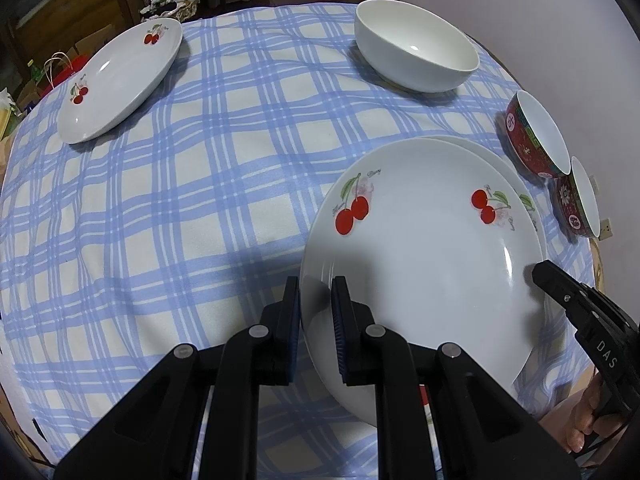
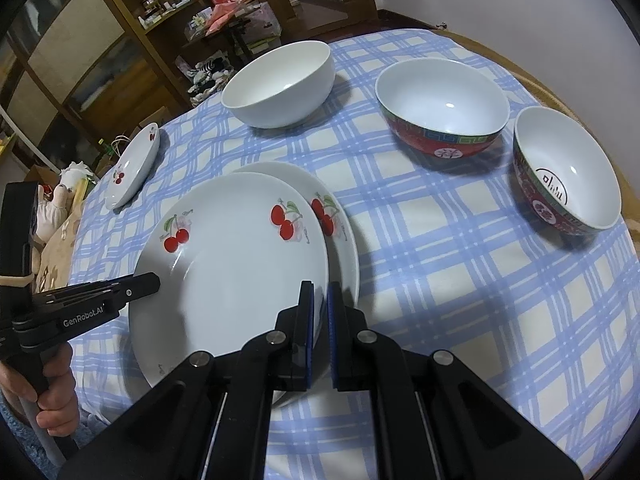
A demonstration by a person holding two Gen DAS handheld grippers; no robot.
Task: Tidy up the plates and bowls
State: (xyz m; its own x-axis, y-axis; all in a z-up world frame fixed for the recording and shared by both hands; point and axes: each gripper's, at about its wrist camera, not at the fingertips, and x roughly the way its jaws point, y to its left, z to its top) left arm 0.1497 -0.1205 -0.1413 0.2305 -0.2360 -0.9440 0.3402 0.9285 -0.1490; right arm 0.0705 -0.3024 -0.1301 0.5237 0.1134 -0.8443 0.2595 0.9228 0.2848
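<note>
Both grippers pinch the same glossy white ceramic plate with red cherry prints. The left gripper has its jaws clamped over the near left rim, and the right gripper is pressed onto the opposite edge. This upper plate sits slightly offset on a second matching cherry plate, which rests on the tabletop covered with a soft blue-and-white checked cloth.

The left wrist view shows the third cherry plate lying alone, well apart at the far left, and the smooth plain white round bowl at the far side. The right wrist view alone shows both red patterned bowls fully: one with a teal band, another with a dark mark inside. It also shows wooden shelving behind the tabletop.
</note>
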